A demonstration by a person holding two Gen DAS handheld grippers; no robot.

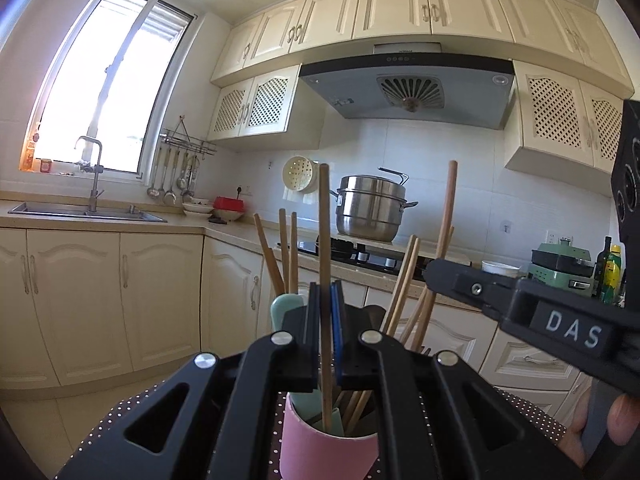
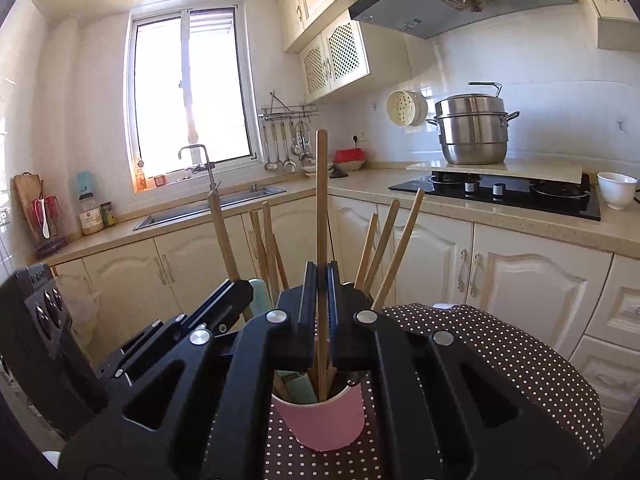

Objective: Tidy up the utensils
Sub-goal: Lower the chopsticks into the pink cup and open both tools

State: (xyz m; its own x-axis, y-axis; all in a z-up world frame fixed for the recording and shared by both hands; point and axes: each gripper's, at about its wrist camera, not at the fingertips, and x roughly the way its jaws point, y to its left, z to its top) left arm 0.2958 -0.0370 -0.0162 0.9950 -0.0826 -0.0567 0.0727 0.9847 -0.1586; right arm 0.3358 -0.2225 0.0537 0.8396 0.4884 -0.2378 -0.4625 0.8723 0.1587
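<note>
A pink cup (image 1: 320,450) stands on a brown polka-dot cloth (image 2: 500,360) and holds several wooden chopsticks and a mint-green utensil (image 1: 286,306). My left gripper (image 1: 325,292) is shut on one upright wooden chopstick (image 1: 325,216) whose lower end is inside the cup. My right gripper (image 2: 321,276) is shut on another upright wooden chopstick (image 2: 321,200), its lower end also in the pink cup (image 2: 324,420). The right gripper also shows in the left wrist view (image 1: 436,274), at the right beside a tall stick (image 1: 448,208). The left gripper shows at the left of the right wrist view (image 2: 236,292).
A kitchen counter (image 2: 360,188) runs behind, with a sink (image 2: 224,204), a black hob (image 2: 500,194), a steel pot (image 2: 472,132) and a white bowl (image 2: 616,190). Ladles hang on a wall rack (image 2: 288,148). A green appliance and bottles (image 1: 608,268) stand at the right.
</note>
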